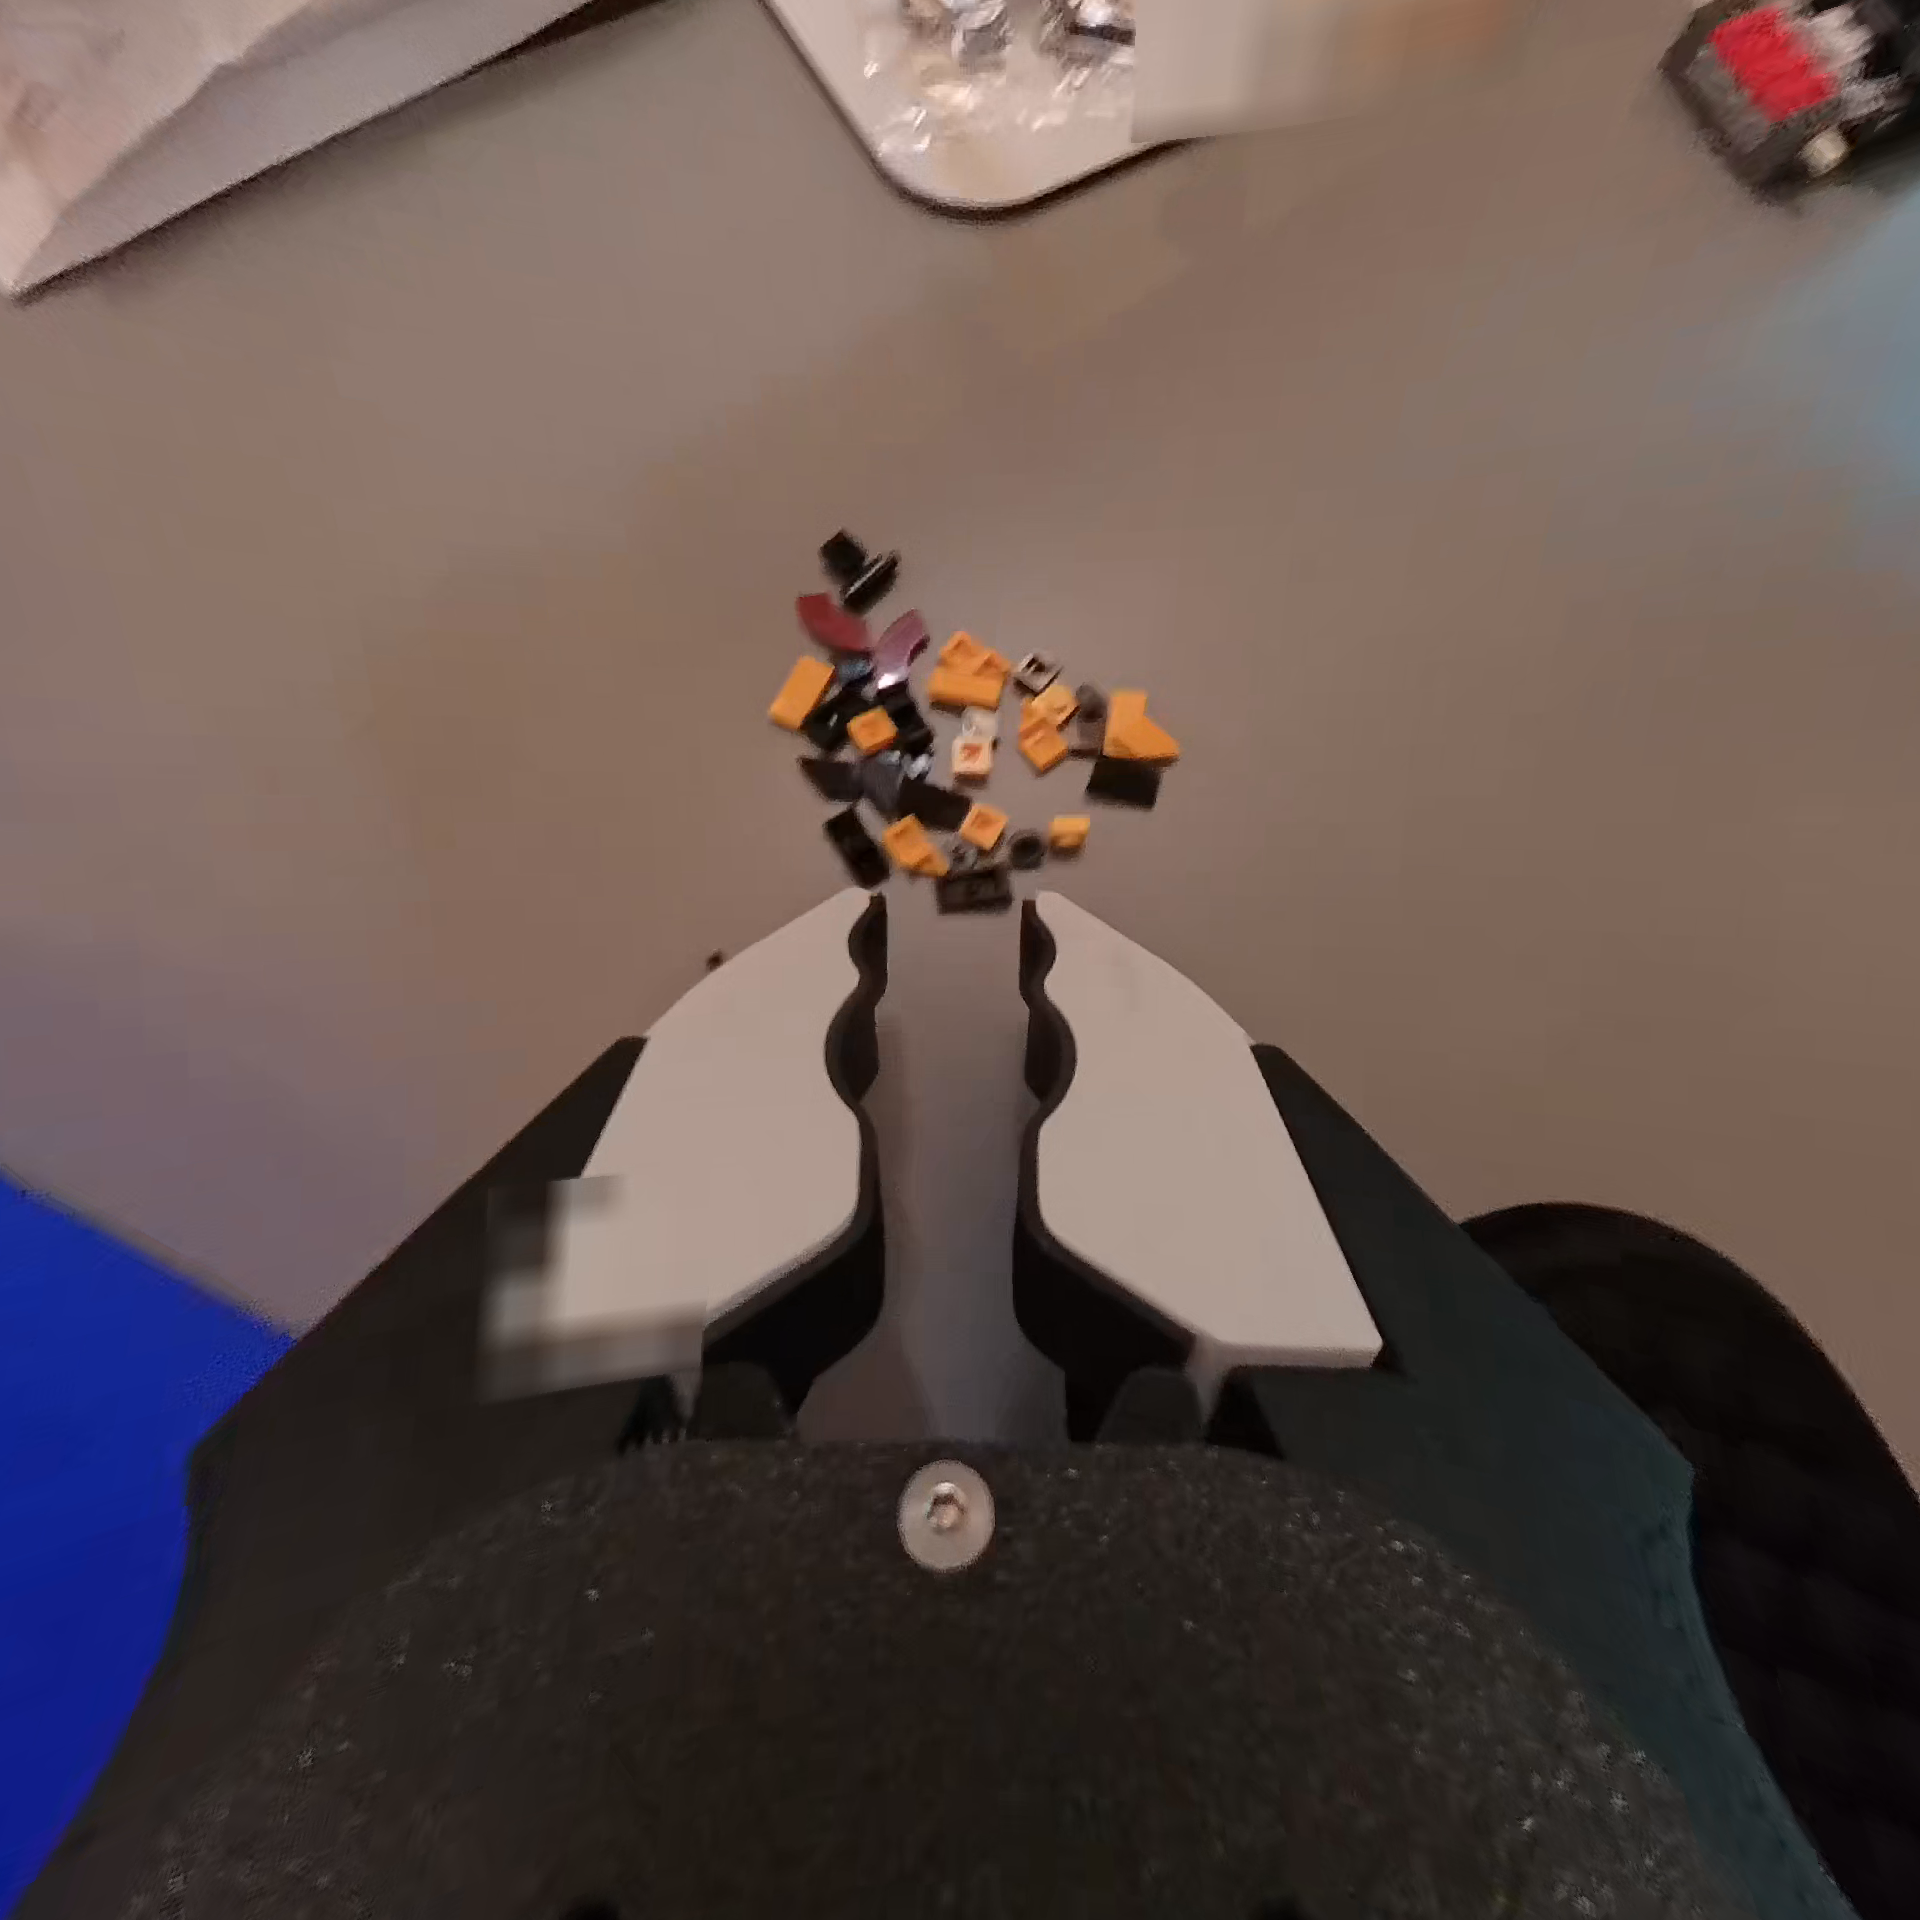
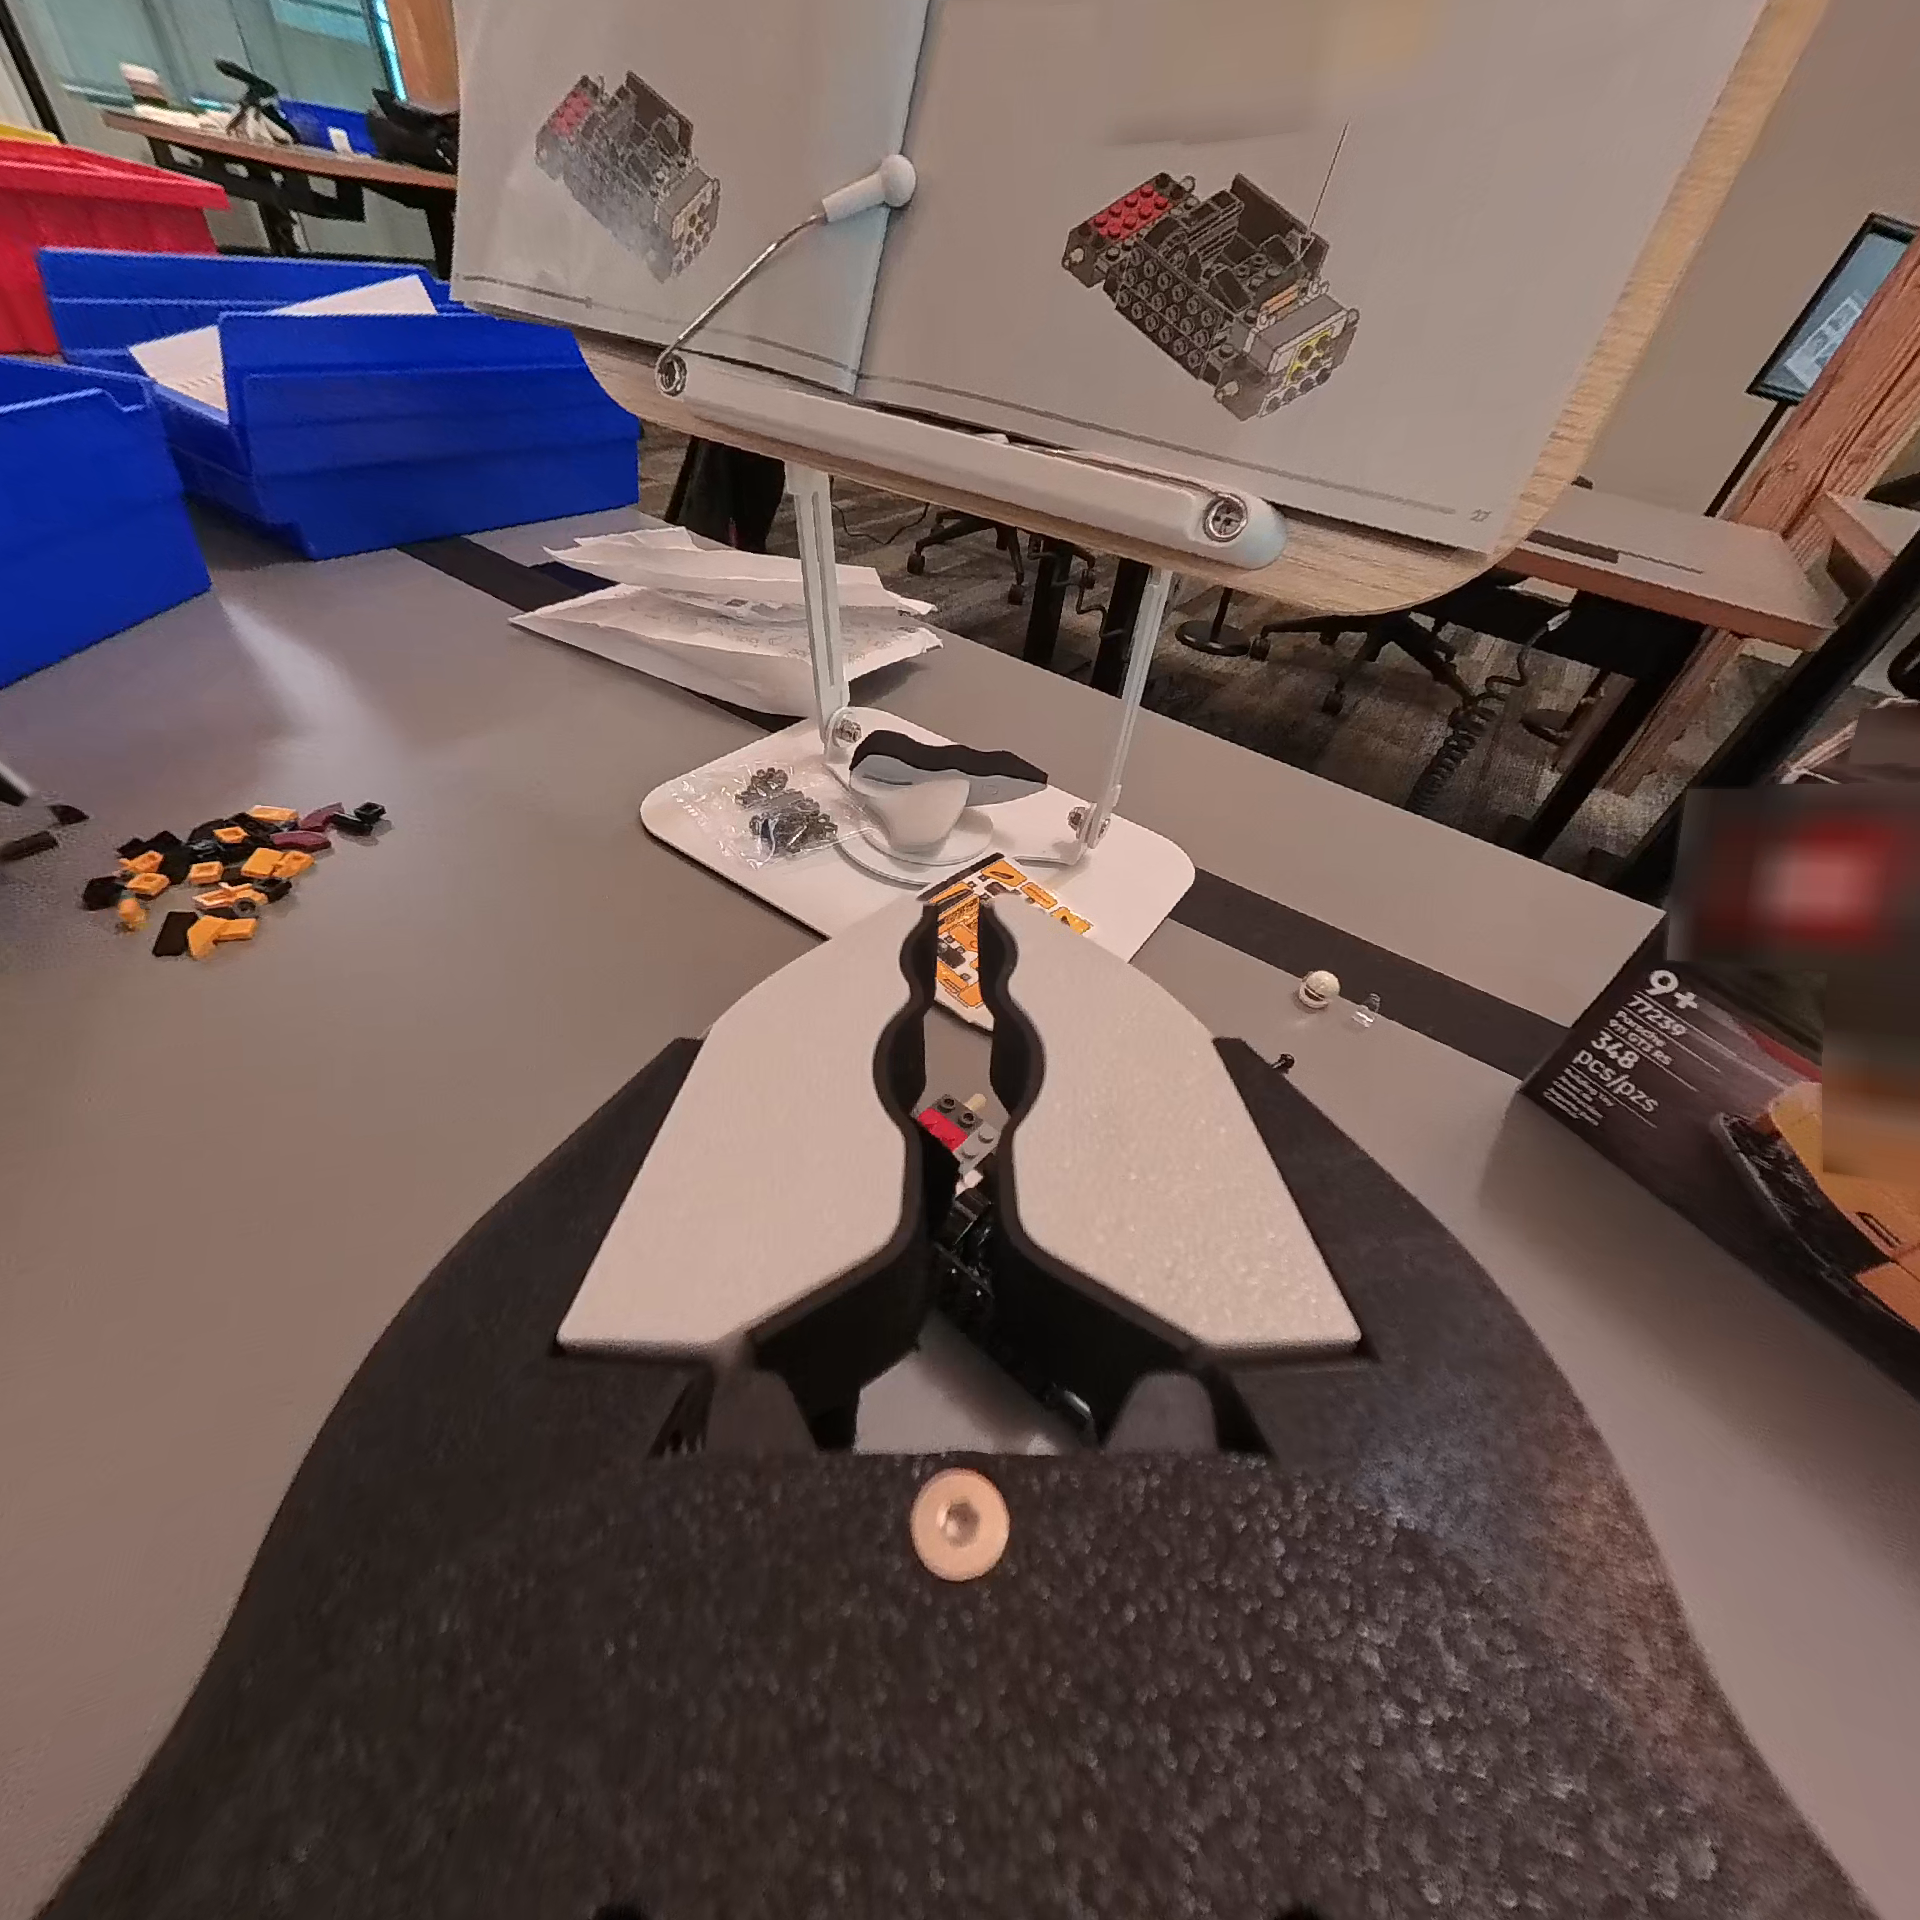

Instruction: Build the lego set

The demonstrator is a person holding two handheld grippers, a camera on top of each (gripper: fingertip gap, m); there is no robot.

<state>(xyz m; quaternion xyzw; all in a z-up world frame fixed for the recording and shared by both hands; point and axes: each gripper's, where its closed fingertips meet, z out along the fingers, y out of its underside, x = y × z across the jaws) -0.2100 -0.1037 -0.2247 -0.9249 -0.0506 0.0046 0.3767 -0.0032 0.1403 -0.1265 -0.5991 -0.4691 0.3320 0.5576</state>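
A loose pile of small orange, black and dark red Lego pieces (image 1: 966, 738) lies on the grey table (image 1: 416, 623), just ahead of my left gripper (image 1: 954, 904), which is open and empty. The pile also shows at the left of the right wrist view (image 2: 208, 868). My right gripper (image 2: 961, 914) is nearly closed around a partly built black, grey and red Lego model (image 2: 961, 1132), wedged between the pads behind the tips. The model shows blurred at the far right in the left wrist view (image 1: 1787, 88).
An open instruction booklet (image 2: 1143, 208) rests on a white stand (image 2: 1143, 862), with bags of small parts (image 2: 790, 810) and an orange sticker sheet (image 2: 961, 940) on its base. The set's box (image 2: 1683, 1091) stands at right, blue bins (image 2: 364, 416) at left, paper bags (image 2: 727, 623) behind. Tip to tip, the grippers are about 35 cm apart.
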